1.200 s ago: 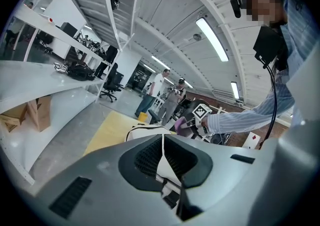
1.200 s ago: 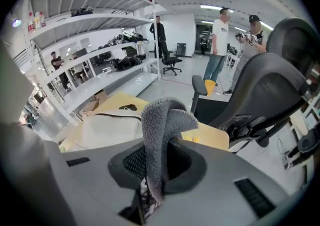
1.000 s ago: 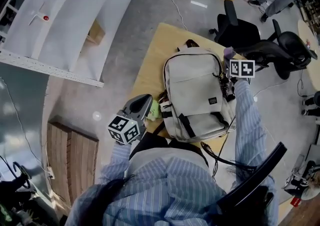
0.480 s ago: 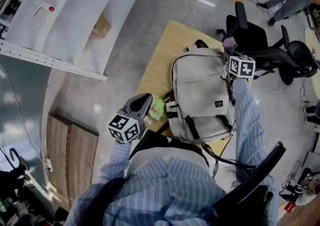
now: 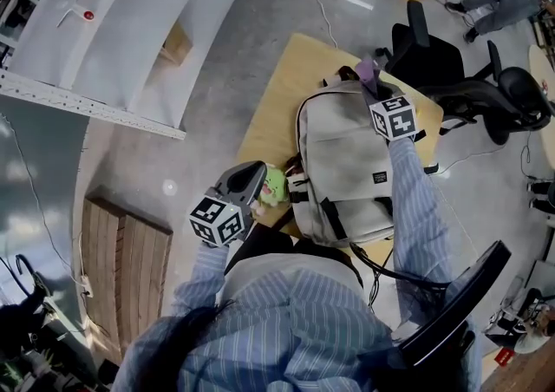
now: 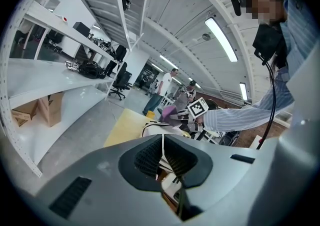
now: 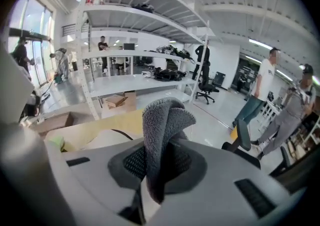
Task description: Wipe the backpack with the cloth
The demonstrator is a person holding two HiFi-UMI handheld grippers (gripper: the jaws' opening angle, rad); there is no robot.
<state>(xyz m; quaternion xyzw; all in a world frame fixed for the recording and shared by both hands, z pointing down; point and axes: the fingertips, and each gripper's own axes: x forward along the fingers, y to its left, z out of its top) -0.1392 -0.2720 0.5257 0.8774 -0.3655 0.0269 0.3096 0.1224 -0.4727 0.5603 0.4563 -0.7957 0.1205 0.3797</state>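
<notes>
At the lower left of the head view, our left gripper [image 5: 250, 180] hovers at the near-left corner of the backpack, just beside a small green soft toy [image 5: 273, 186]. In its own view the jaws are pressed together, and we see nothing between them. This arm is bent close to the body.

In the centre, the pale backpack [image 5: 342, 156] lies flat on the wooden table [image 5: 273, 78], front side up. We judge it soft and rather light. The fabric may fold or slide under a push, so it is better to hold a strap or press down one corner while wiping.

At the upper right, our right gripper [image 5: 373, 85] is clamped on the grey cloth [image 7: 162, 120], which stands up folded out of the jaws. The cloth looks fluffy and limp, so a deep hold suits it. The right arm is stretched forward over the backpack, with the cloth at its far edge. Whether the cloth touches the backpack, we cannot tell.
</notes>
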